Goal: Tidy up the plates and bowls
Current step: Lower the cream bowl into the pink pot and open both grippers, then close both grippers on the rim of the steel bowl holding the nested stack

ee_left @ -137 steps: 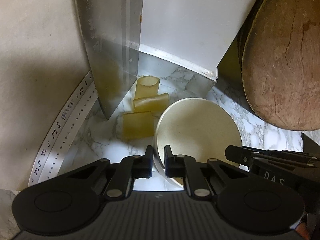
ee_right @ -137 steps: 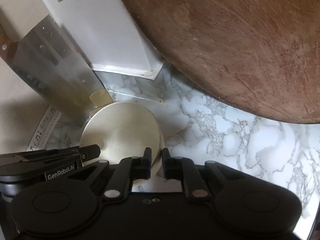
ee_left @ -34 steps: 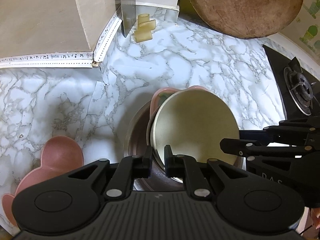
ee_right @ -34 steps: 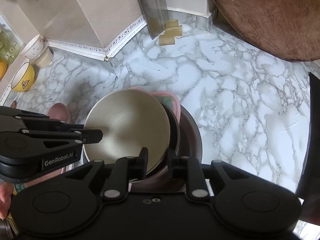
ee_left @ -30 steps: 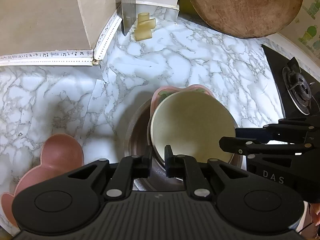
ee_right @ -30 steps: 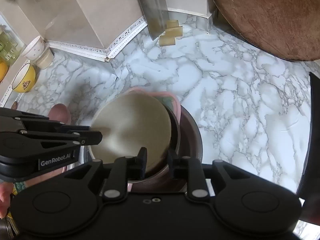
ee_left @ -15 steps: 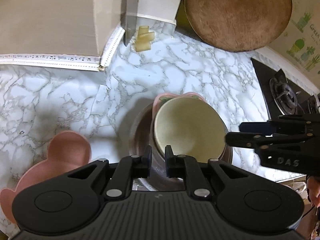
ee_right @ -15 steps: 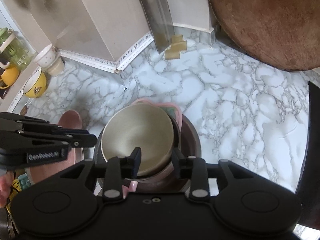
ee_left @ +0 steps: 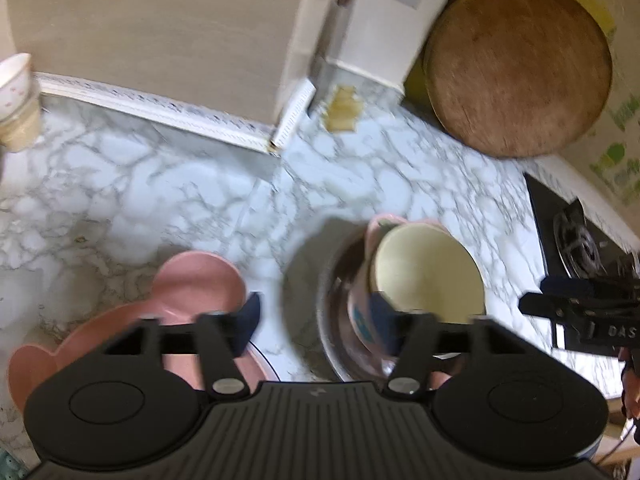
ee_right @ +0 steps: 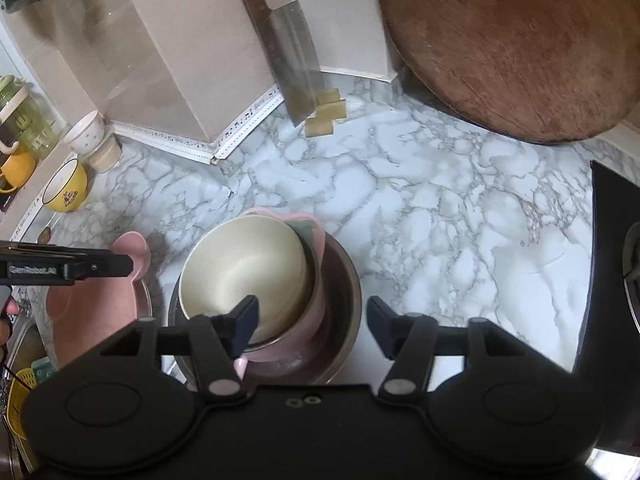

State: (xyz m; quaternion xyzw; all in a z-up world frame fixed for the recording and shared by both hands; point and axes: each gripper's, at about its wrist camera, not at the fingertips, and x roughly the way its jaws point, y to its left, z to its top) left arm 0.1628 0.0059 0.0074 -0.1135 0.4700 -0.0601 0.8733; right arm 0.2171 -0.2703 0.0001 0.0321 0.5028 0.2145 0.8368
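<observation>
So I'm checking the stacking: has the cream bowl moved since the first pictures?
Yes. The cream bowl went from the corner by the cleaver out into the stack in the metal bowl.

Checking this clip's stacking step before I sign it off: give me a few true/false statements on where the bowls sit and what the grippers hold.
1. The cream bowl sits nested in the pink dish inside the metal bowl. True.
2. The right gripper grips the cream bowl. False: its jaws are opening, pads clear of the rim.
3. The bear-shaped pink plate lies apart from the stack. True.
4. The left gripper carries a plate. False: its jaws are opening and it holds nothing.
5. The yellow bowl tops the stack. False: it stands by the wall.
</observation>
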